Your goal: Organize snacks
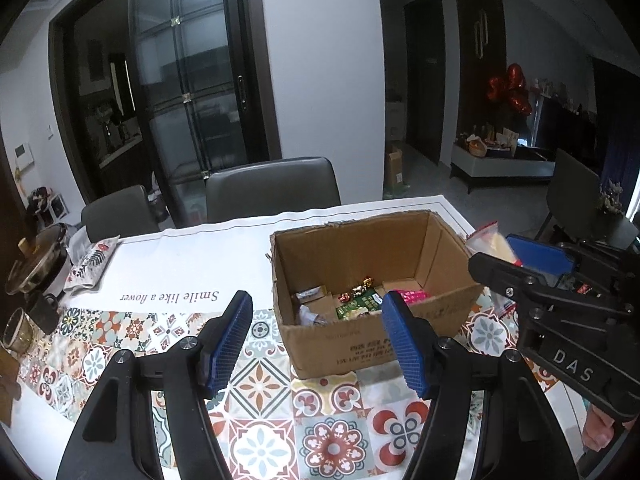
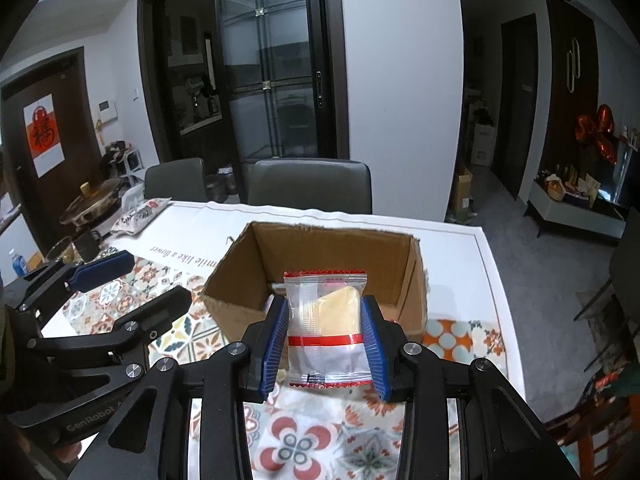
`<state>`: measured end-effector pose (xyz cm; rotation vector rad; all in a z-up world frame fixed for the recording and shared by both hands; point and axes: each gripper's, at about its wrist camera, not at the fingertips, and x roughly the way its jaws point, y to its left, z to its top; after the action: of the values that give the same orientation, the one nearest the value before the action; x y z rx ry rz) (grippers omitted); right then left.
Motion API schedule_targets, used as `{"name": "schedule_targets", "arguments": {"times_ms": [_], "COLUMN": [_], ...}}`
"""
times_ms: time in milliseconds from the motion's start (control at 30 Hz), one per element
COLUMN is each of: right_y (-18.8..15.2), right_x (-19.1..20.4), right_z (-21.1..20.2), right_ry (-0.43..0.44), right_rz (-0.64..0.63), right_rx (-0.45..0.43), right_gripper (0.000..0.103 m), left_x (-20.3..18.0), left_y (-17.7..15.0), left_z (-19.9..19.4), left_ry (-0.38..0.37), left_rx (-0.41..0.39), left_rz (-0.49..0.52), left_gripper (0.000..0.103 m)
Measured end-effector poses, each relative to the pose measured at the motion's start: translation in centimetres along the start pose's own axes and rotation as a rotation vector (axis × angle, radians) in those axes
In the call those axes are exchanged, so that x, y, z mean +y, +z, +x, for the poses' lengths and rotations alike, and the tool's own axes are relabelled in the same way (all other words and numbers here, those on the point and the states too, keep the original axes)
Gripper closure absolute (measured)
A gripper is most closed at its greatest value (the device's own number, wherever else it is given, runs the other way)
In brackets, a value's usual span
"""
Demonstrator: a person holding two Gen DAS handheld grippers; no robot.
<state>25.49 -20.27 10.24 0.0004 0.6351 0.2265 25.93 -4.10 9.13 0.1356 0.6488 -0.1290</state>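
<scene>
One cardboard box point(image 1: 372, 344), two chairs point(image 1: 272, 188), perhaps five snacks point(image 1: 360, 300) inside

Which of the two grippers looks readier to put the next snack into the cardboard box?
The right gripper. It is shut on a clear snack packet held just in front of the cardboard box. The left gripper is open and holds nothing.
</scene>
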Motion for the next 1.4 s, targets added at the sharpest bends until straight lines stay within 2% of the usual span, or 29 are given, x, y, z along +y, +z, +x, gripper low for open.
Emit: {"name": "schedule_targets", "arguments": {"times_ms": [367, 733, 767, 867, 1133, 1200, 1400], "right_y": [2.9, 3.9, 3.9, 3.8, 2.5, 2.2, 1.1], "right_x": [-0.5, -2.3, -2.4, -2.7, -2.6, -2.6, -2.2], "right_z": [3.4, 8.1, 8.3, 8.5, 6.3, 5.3, 1.6], "right_ry": [-0.028, -0.067, -0.071, -0.086, -0.092, -0.089, -0.1], "right_rz": [-0.039, -0.022, -0.02, -0.004, 0.01, 0.017, 0.029], "right_rx": [0.054, 0.135, 0.143, 0.144, 0.11, 0.089, 0.024], "right_gripper": [0.065, 0.065, 0.063, 0.047, 0.047, 0.042, 0.041], "left_x": [0.5, 1.0, 1.0, 1.1, 0.7, 0.7, 0.7], "left_y": [2.5, 3.4, 3.4, 3.3, 2.4, 2.1, 1.1], "left_z": [3.3, 6.7, 6.9, 7.0, 5.1, 3.9, 0.1], "left_ry": [0.042, 0.057, 0.06, 0.062, 0.067, 0.071, 0.088], "left_rx": [0.056, 0.111, 0.115, 0.115, 0.062, 0.034, -0.055], "left_rz": [0.034, 0.018, 0.016, 0.018, 0.025, 0.02, 0.001], "left_gripper": [0.035, 0.035, 0.035, 0.035, 0.032, 0.031, 0.024]}}
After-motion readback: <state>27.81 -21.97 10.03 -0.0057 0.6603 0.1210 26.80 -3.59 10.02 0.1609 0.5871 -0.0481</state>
